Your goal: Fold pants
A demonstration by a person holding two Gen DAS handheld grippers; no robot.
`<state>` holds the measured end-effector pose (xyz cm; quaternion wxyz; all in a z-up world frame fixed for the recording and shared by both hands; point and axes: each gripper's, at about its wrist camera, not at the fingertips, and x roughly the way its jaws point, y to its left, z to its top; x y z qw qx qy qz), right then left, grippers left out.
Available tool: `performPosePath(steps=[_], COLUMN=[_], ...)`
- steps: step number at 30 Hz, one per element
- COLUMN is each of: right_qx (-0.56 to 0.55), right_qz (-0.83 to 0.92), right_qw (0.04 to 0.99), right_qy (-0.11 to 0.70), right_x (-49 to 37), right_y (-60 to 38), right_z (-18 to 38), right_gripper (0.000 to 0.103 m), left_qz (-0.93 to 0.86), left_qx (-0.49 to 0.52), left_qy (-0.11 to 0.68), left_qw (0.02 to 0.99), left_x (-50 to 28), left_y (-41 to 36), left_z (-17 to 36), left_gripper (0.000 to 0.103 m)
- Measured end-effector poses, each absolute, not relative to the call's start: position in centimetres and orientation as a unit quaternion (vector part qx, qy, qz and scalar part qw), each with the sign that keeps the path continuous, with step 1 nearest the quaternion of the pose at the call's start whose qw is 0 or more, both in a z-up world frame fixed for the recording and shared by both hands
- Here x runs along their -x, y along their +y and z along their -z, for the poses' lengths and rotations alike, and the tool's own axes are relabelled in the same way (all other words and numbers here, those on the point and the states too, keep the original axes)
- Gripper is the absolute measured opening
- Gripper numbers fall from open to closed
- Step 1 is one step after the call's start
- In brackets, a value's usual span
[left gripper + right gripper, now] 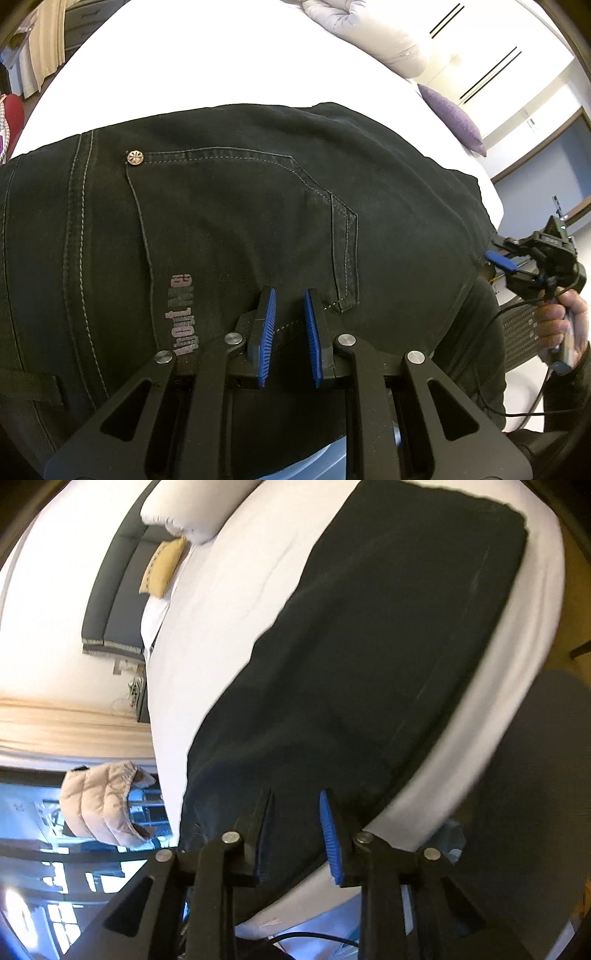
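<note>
- Left wrist view: my left hand-held gripper [289, 295] sits low over the black pants [229, 206], by the back pocket [236, 221]. Its jaws stand narrowly apart, and I cannot tell whether they pinch any cloth.
- Pants lie on the white bed [184, 66], near its front edge.
- Right wrist view: my right hand-held gripper [297, 797] is partly open with nothing held; denim lies just beyond its tips.
- From here the pants [369, 646] look doubled into one long, flat strip, legs stacked.
- I judge the lengthwise fold done; the crosswise folds are still left.
- Pillows [369, 26] rest far beyond the pants.
</note>
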<state>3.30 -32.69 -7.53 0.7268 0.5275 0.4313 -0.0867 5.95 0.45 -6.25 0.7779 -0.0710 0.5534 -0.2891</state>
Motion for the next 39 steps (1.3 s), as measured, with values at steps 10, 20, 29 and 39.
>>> performPosePath(steps=[10, 20, 29, 39], right_qx=[-0.426, -0.420, -0.408, -0.441], right_qz=[0.164, -0.107, -0.156, -0.097], right_qw=[0.706, 0.780, 0.704, 0.775], right_qy=[0.541, 0.451, 0.561, 0.442], right_x=[-2.4, -16.8, -29.7, -24.8], right_y=[-32.4, -25.3, -19.0, -26.2], right_z=[9.1, 2.8, 13.1, 8.9], right_gripper=[0.016, 0.029, 0.000, 0.039], left_qz=[0.288, 0.306, 0.307, 0.302], left_qx=[0.082, 0.081, 0.115, 0.114], left_qy=[0.558, 0.521, 0.547, 0.540], left_qw=[0.774, 0.793, 0.770, 0.777], left_x=[-5.8, -8.1, -8.2, -8.2], left_y=[1.0, -1.2, -0.1, -0.1], left_z=[6.1, 2.3, 7.4, 7.5], left_gripper=[0.016, 0.016, 0.016, 0.016])
